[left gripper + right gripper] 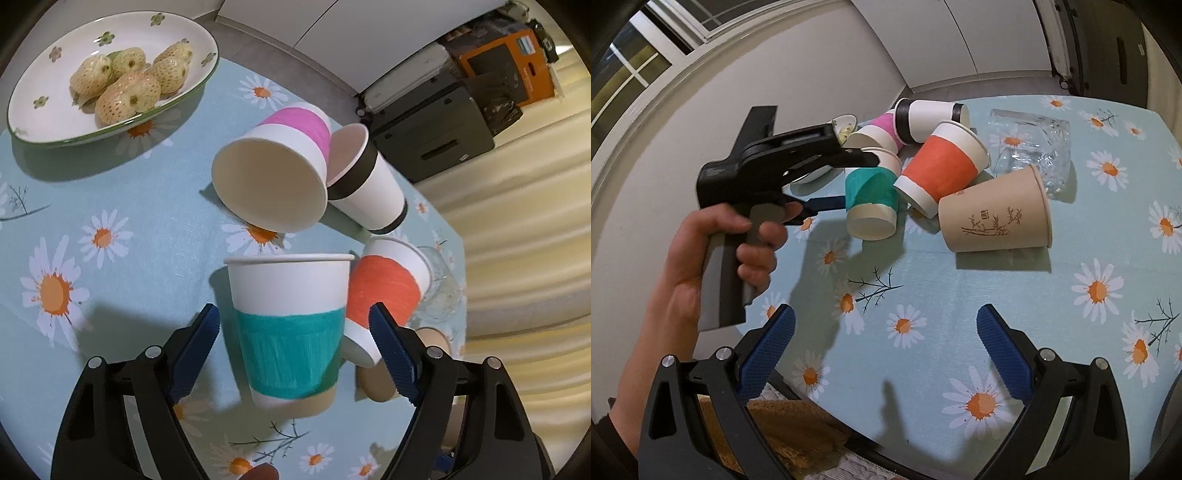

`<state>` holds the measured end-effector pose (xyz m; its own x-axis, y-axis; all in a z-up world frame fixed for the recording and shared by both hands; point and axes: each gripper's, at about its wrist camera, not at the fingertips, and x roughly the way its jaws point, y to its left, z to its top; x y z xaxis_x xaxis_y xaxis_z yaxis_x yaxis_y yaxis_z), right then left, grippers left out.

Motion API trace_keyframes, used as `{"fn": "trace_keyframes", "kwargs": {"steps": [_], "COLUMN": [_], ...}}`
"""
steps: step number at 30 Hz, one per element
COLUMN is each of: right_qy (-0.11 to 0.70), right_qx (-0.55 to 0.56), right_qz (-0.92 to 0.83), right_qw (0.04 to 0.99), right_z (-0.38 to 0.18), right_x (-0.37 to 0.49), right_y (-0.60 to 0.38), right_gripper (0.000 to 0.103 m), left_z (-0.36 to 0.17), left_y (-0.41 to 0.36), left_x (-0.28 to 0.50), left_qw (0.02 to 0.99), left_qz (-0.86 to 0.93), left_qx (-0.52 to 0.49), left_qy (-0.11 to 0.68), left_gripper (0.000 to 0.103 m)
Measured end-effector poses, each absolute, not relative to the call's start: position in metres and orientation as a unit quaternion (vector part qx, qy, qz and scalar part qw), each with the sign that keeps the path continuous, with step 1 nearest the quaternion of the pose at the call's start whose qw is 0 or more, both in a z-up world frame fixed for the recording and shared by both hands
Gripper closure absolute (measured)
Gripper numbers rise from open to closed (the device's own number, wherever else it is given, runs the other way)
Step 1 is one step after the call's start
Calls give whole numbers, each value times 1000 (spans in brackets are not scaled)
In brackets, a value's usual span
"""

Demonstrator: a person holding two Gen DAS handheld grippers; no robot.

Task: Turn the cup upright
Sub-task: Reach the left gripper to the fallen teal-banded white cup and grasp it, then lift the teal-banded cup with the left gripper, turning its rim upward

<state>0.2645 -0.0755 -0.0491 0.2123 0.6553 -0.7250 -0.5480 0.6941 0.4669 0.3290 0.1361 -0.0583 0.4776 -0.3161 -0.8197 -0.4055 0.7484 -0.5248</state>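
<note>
Standing rim-up between the ribbed blue pads of the left claw, the teal-banded paper cup sits amid toppled paper cups — orange-banded, pink-banded — near the far edge of the daisy-print surface. Left claw spread, pads apart from the cup's wall; right claw spread wide, holding nothing.

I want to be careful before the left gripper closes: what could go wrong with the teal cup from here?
1. The left gripper straddles the teal cup with its jaws open. A hard squeeze could crush the thin paper wall.
2. The orange cup lies close beside one finger. Closing or turning may push it into the glass behind it.
</note>
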Motion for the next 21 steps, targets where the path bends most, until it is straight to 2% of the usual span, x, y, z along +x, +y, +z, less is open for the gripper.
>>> {"fn": "trace_keyframes", "kwargs": {"steps": [9, 13, 21], "right_qy": [497, 499, 498], "right_qx": [52, 55, 59], "right_qz": [391, 390, 390], "right_qw": [773, 772, 772], "right_z": [-50, -50, -49], "right_x": [262, 262, 261], "right_y": [-78, -80, -84], "right_gripper": [5, 5, 5], "left_z": [-71, -74, -73], "left_y": [135, 133, 132], "left_x": [336, 340, 336], "left_qw": [778, 776, 777], "left_qz": [38, 43, 46], "left_qx": [-351, -352, -350], "left_qy": [520, 522, 522], "left_gripper": [26, 38, 38]}}
